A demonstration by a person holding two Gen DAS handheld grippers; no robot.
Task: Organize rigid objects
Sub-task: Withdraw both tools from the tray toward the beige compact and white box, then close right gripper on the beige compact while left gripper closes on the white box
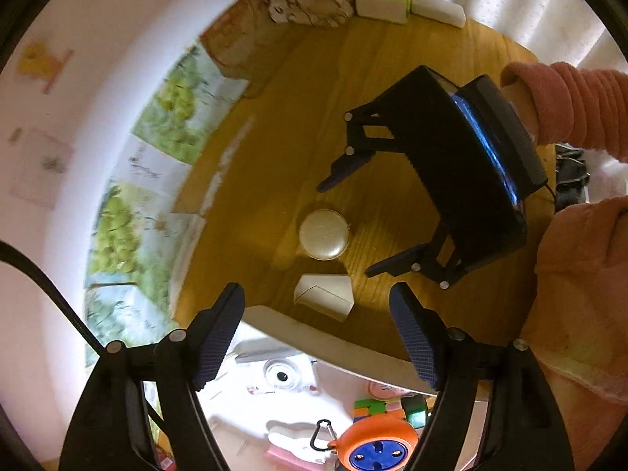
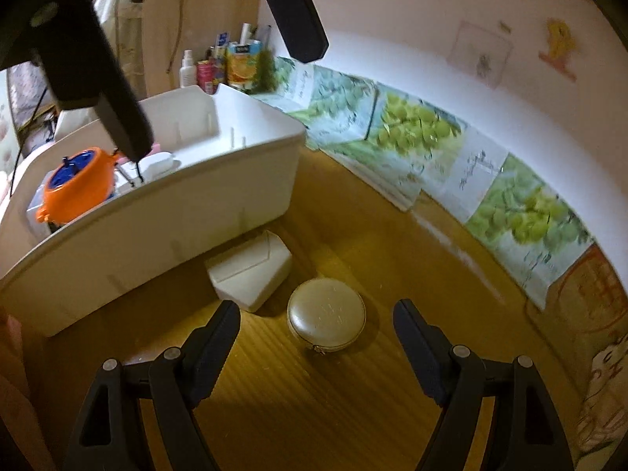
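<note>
Both hand-held grippers wide open, empty; right hand-held gripper (image 2: pixel 317 331) lining up on round case (image 2: pixel 326 314). Next: close, lift to bin (image 2: pixel 219 192).

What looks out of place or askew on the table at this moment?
Two items sit outside the white bin: a round silver case and a white box lying at an angle close to the bin's wall. Nothing looks spilled or damaged. Both the left gripper and right gripper are open and empty.
</note>
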